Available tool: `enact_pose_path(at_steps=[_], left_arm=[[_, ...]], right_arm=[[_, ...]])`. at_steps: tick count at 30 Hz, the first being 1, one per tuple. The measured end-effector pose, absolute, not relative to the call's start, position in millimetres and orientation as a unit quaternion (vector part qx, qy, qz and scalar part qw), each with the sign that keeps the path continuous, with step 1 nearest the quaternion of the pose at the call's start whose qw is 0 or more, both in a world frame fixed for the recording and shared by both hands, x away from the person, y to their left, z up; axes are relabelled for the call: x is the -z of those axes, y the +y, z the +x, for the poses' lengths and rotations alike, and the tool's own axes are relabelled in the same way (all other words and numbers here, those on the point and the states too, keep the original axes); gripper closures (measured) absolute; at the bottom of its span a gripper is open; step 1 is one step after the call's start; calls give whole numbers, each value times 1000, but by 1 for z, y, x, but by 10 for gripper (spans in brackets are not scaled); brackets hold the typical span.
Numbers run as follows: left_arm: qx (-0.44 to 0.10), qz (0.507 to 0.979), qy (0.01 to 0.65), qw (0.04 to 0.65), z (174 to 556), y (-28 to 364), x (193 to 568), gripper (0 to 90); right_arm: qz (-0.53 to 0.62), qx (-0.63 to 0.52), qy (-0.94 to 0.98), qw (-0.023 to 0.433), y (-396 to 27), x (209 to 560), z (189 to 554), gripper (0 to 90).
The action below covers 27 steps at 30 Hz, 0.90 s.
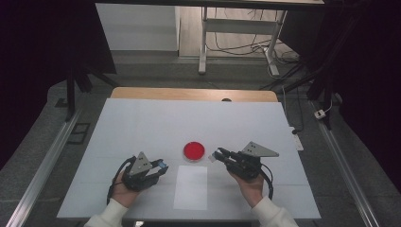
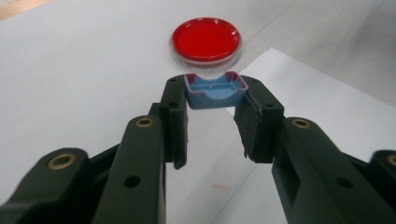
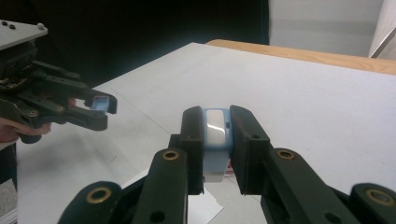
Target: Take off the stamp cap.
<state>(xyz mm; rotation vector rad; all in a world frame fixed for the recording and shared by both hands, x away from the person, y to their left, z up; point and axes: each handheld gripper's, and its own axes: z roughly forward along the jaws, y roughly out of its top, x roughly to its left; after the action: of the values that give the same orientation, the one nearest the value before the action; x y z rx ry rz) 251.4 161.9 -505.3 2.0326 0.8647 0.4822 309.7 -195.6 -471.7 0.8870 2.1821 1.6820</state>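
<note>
Blue plastic is seen between the jaws of both grippers: a small cap (image 2: 215,91) with a hollow inside is clamped by the left gripper (image 1: 161,166), and a small blue and white case (image 3: 215,128) is clamped by the right gripper (image 1: 219,154). Both pieces are judged light, stiff and a little slippery, so they are best taken at their flat sides. A red-filled petri dish (image 1: 194,151) is placed on the white table (image 1: 142,123), near a paper sheet (image 1: 191,187).
</note>
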Motion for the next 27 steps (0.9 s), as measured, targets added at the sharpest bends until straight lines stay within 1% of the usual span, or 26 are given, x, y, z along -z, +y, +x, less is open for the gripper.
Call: enact_pose_path(at_steps=[14,27], left_arm=[[-195,800,377,425,240,195,511,648],[-197,797,384,424,242,200,513,648]], right_arm=[[300,-568,753,144,-198,472,312,751],[289,-564,759,151,-195,469,314,751]])
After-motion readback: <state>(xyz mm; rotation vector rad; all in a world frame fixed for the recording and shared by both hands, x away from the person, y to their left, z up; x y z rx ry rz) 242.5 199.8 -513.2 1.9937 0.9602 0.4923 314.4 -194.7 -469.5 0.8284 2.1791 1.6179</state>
